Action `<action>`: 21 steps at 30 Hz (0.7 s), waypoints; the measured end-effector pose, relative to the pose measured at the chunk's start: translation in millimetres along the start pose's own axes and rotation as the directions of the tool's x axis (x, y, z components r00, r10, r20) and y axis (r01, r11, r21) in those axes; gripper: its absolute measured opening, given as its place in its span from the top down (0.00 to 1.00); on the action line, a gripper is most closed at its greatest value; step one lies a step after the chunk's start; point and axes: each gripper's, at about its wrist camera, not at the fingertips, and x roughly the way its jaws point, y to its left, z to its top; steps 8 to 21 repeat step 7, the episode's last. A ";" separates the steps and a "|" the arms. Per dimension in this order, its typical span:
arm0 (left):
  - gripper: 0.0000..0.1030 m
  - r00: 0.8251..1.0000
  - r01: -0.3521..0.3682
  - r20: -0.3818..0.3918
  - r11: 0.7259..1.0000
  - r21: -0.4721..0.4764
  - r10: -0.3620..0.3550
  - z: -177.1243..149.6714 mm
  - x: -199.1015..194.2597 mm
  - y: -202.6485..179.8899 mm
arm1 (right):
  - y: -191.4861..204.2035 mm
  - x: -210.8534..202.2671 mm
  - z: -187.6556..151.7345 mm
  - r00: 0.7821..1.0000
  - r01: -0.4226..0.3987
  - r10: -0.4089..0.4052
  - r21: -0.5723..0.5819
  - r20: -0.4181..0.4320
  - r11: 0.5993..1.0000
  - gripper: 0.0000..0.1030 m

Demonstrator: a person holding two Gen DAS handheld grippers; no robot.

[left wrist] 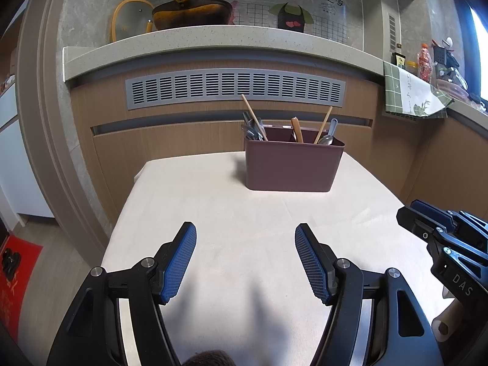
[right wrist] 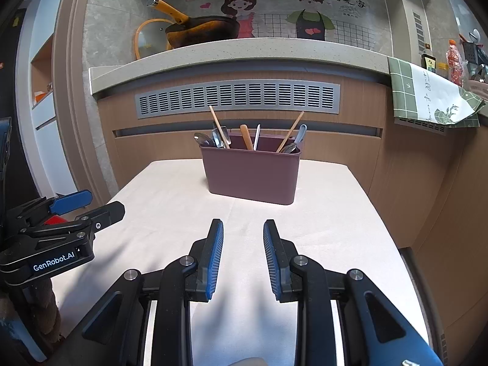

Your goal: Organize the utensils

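Observation:
A maroon utensil holder [left wrist: 292, 164] [right wrist: 251, 175] stands at the far side of the cream table [left wrist: 228, 213] [right wrist: 170, 207]. Wooden chopsticks [left wrist: 254, 117] [right wrist: 219, 126], a wooden handle [left wrist: 297, 129] [right wrist: 246, 137] and metal spoons [left wrist: 326, 140] [right wrist: 203, 139] stick out of it. My left gripper [left wrist: 245, 233] [right wrist: 102, 202] hovers over the near part of the table, open wide and with nothing in it. To its right my right gripper [right wrist: 243, 231] is open with a narrower gap, nothing between its blue pads; in the left wrist view only one of its fingers [left wrist: 427, 213] shows.
Behind the table runs a wooden cabinet front with a grey vent grille [left wrist: 235, 88] [right wrist: 238, 99] under a stone counter. On the counter sit a yellow-handled pan [left wrist: 189, 15] [right wrist: 201, 29] and, at right, a green checked cloth [left wrist: 408, 91] [right wrist: 427, 94] with bottles. A red mat [left wrist: 15, 277] lies on the floor at left.

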 end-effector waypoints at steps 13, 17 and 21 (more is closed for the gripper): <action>0.34 1.000 -0.016 0.007 1.000 -0.003 0.016 -0.1 0.7 3.0 | 0.5 1.5 -1.2 1.000 0.001 -0.001 0.006 -0.005 1.000 0.75; 0.34 1.000 -0.016 0.007 1.000 -0.003 0.016 -0.1 0.7 3.0 | 0.5 1.5 -1.2 1.000 0.001 -0.001 0.006 -0.005 1.000 0.75; 0.34 1.000 -0.016 0.007 1.000 -0.003 0.016 -0.1 0.7 3.0 | 0.5 1.5 -1.2 1.000 0.001 -0.001 0.006 -0.005 1.000 0.75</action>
